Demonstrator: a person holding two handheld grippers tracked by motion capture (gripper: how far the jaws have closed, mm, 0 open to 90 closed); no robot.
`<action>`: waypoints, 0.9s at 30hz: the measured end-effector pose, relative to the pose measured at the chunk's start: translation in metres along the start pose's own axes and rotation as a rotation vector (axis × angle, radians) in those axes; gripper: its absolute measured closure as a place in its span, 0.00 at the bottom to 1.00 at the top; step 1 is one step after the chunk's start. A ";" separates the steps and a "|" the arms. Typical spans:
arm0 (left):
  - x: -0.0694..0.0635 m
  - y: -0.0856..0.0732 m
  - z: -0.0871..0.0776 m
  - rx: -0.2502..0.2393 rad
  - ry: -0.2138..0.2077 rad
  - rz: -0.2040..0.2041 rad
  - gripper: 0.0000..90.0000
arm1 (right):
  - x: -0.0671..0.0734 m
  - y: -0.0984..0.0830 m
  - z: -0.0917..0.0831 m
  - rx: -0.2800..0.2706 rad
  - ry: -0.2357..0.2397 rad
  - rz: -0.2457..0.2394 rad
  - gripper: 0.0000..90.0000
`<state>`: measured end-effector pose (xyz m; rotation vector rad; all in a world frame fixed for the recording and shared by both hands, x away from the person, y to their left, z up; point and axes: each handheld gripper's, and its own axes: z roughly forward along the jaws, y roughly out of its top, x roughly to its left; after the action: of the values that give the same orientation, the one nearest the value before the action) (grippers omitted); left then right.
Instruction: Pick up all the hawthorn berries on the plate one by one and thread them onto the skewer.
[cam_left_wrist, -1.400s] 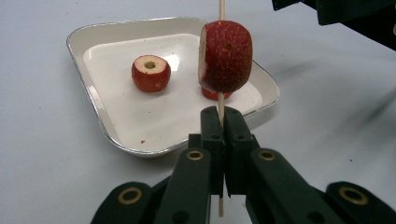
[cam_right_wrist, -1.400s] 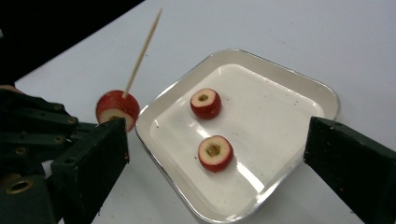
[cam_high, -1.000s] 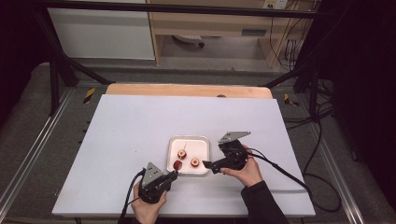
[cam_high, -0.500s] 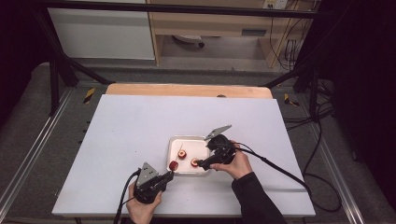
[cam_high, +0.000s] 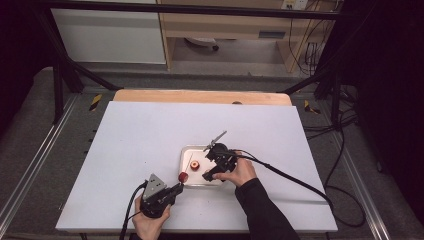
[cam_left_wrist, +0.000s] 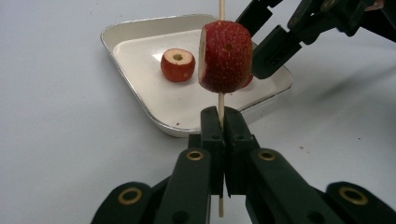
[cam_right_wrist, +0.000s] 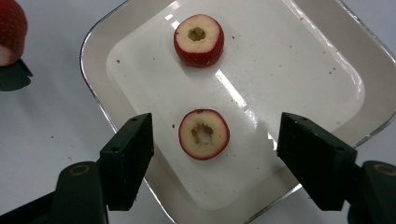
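Left gripper: the left gripper sits at the near edge of the table, just left of the tray's near corner, its jaws clenched on a thin wooden skewer.
Skewer: it stands upright between the closed jaws in the left gripper view, running up through a red fruit piece.
Skewered piece: the red cored piece rides on the skewer above the jaws, clear of the table; in the high view it shows as a red dot just beside the tray's near left corner.
Right gripper: the right gripper hangs over the tray's near right part, jaws released and just closing in, one to either side of a cored slice without touching it.
Near slice: the slice lies flat on the tray floor between those jaws.
Far slice: a second cored piece lies farther in, apart from the first.
Tray: the shallow white tray sits right of the table's middle, toward the near side.
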<state>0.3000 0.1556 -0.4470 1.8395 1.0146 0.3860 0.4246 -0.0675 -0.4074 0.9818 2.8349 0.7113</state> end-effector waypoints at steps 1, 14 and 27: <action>0.000 0.000 0.000 0.000 0.000 -0.001 0.98 | 0.000 0.001 0.002 0.009 0.001 0.000 0.33; 0.000 -0.001 0.002 0.003 -0.007 -0.004 0.98 | -0.001 0.005 0.014 0.060 0.024 0.029 0.53; -0.001 -0.001 0.002 0.007 -0.003 0.004 0.98 | 0.000 0.005 0.017 0.065 0.027 0.042 0.68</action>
<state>0.3001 0.1538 -0.4484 1.8482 1.0112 0.3826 0.4307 -0.0574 -0.4200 1.0519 2.8859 0.6443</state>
